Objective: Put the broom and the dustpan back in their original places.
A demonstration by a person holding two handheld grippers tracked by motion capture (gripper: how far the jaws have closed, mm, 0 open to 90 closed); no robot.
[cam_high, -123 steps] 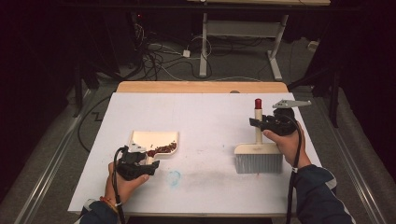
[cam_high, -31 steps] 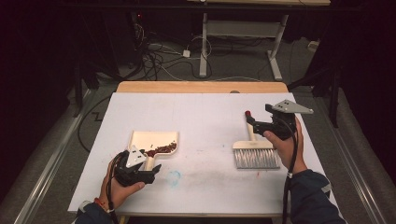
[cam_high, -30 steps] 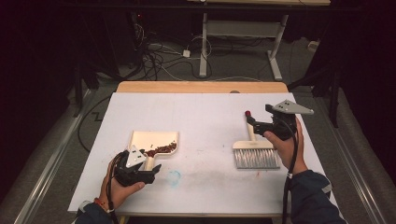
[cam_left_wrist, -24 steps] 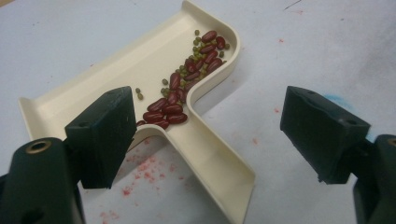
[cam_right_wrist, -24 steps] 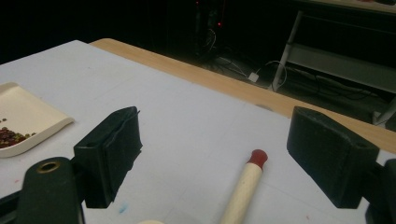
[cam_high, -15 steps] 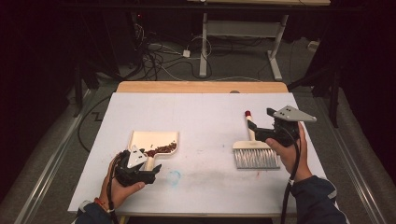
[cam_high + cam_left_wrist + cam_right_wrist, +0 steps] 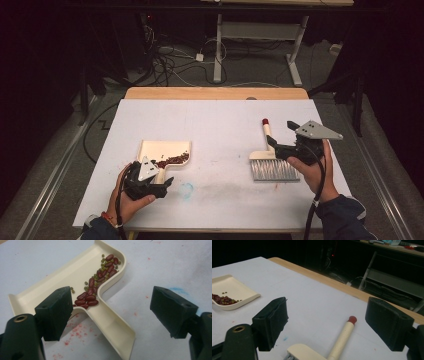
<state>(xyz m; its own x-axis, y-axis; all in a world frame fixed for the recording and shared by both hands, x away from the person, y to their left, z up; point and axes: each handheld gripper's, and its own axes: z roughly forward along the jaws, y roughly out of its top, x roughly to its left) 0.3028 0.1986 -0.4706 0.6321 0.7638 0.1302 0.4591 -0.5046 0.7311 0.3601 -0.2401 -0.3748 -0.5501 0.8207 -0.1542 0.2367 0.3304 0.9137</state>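
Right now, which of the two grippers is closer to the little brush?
The right. The right gripper hovers just over the brush, fingers spread either side of its handle. The left gripper is far across the table, at the dustpan holding the beans.

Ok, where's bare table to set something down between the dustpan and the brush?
The wide middle strip between the dustpan and the brush is bare, as is the far stretch up to the wooden edge. The near corners are crowded by the left tongs and right tongs.
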